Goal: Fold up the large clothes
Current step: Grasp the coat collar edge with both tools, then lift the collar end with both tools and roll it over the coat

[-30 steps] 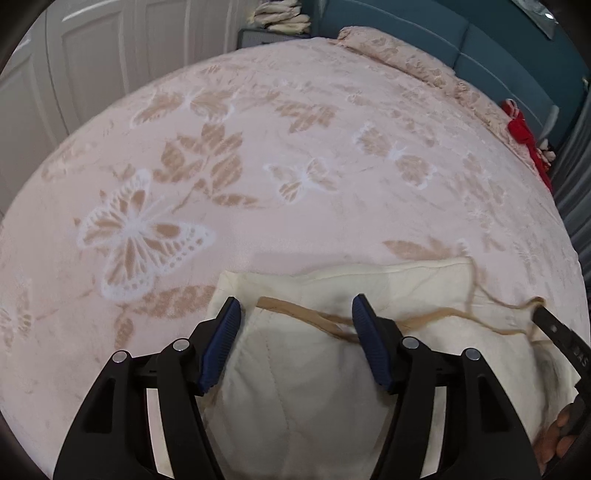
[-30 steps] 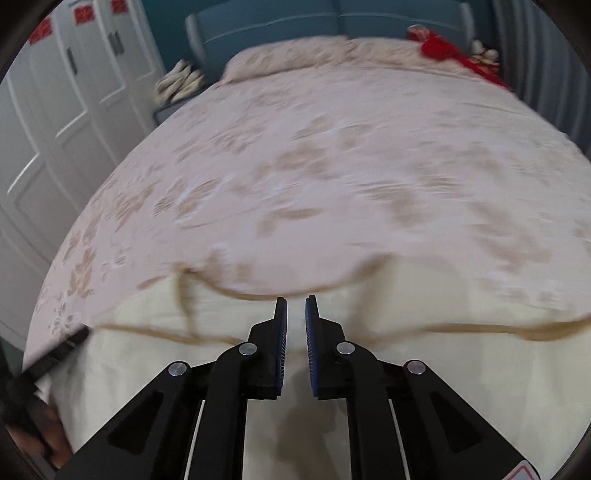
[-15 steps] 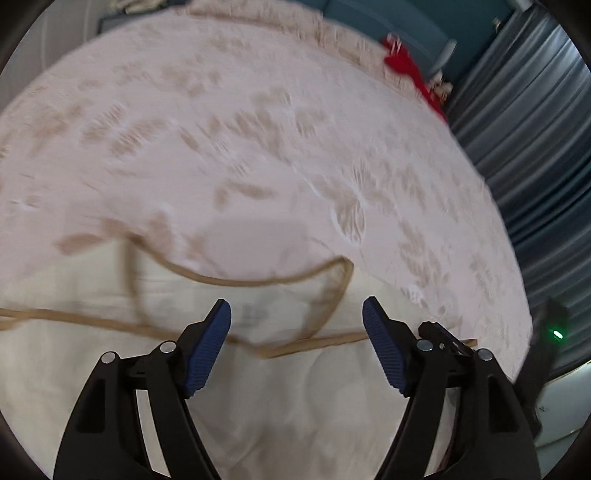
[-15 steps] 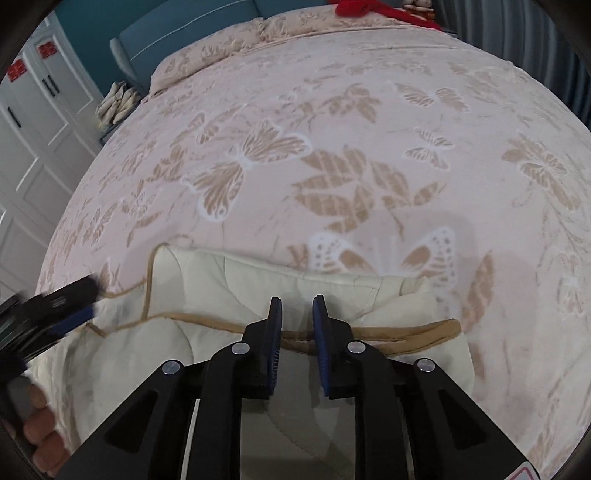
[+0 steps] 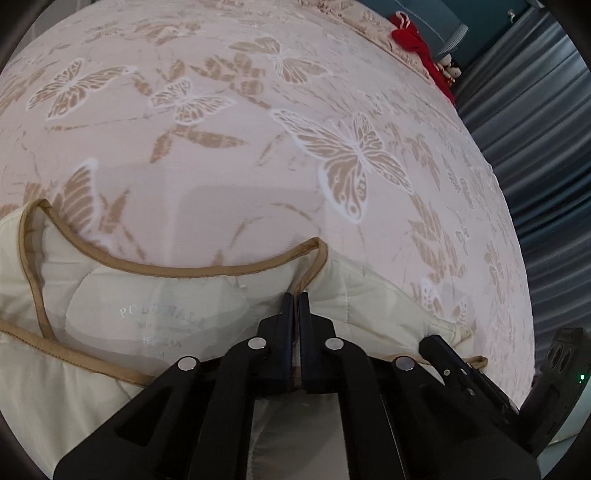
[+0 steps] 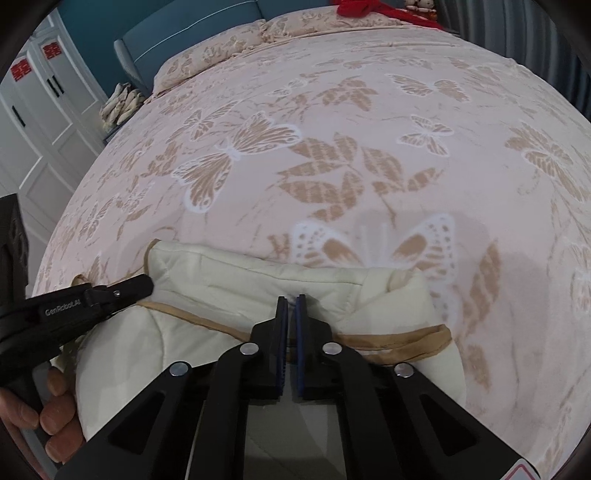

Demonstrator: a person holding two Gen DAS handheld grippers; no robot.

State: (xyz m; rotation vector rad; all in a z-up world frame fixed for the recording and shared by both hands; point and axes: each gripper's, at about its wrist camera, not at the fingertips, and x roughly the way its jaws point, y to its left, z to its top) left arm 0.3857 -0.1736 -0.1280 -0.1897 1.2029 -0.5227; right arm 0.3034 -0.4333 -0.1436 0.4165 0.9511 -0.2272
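Matt quilted cream garment (image 5: 155, 295), woven butterfly bedspread (image 5: 258, 147)

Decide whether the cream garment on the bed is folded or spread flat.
Folded, at least partly: the garment lies bunched in overlapping layers on the bed, tan trim crossing itself. Both hand-held grippers pinch it.

I see a wide bed under a pink bedspread woven with tan and white butterflies (image 6: 332, 147), filling most of both views. At its head stands a padded teal headboard (image 6: 184, 29), with a matching pink patterned pillow (image 6: 207, 59) against it. White panelled wardrobe doors with red paper emblems (image 6: 40, 110) line one side; grey-blue pleated curtains (image 5: 535, 129) hang along the other.
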